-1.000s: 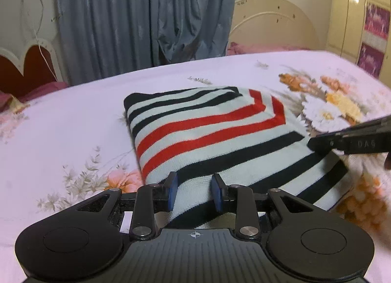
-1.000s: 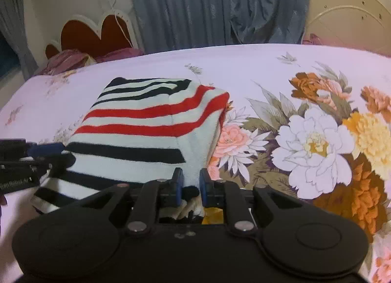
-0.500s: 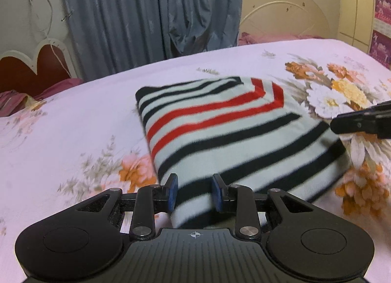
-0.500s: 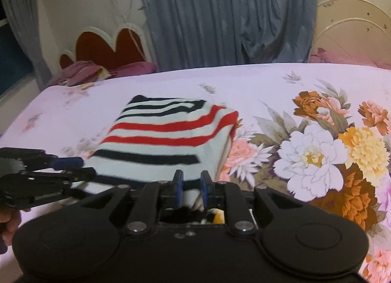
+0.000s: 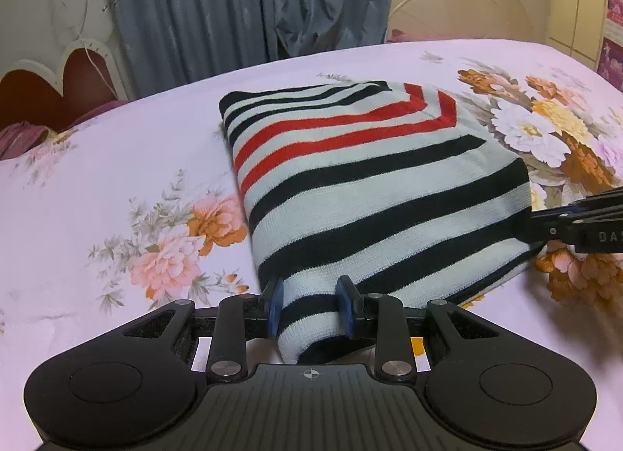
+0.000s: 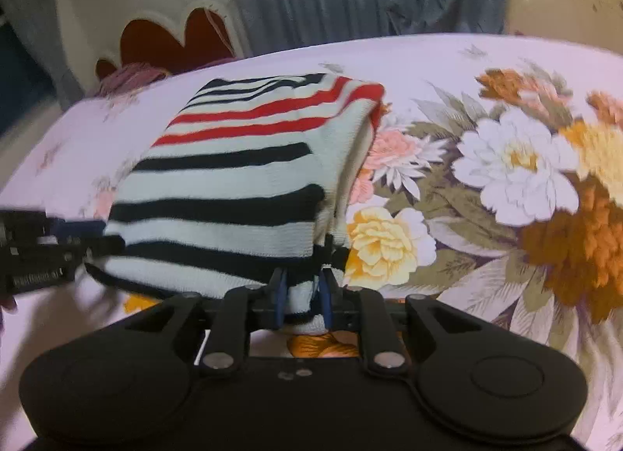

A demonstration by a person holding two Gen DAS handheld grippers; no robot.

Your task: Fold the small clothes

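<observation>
Folded striped sweater [image 5: 362,186] on floral bedsheet [image 5: 117,162], left gripper [image 5: 310,309] and right gripper [image 6: 300,297] fingers pinching its near edge

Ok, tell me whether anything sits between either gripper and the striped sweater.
Nothing does. The left gripper is already closed on the near edge of the sweater, and the right gripper pinches its other near corner. On the bedsheet around the sweater only printed flowers show, no loose objects.
</observation>
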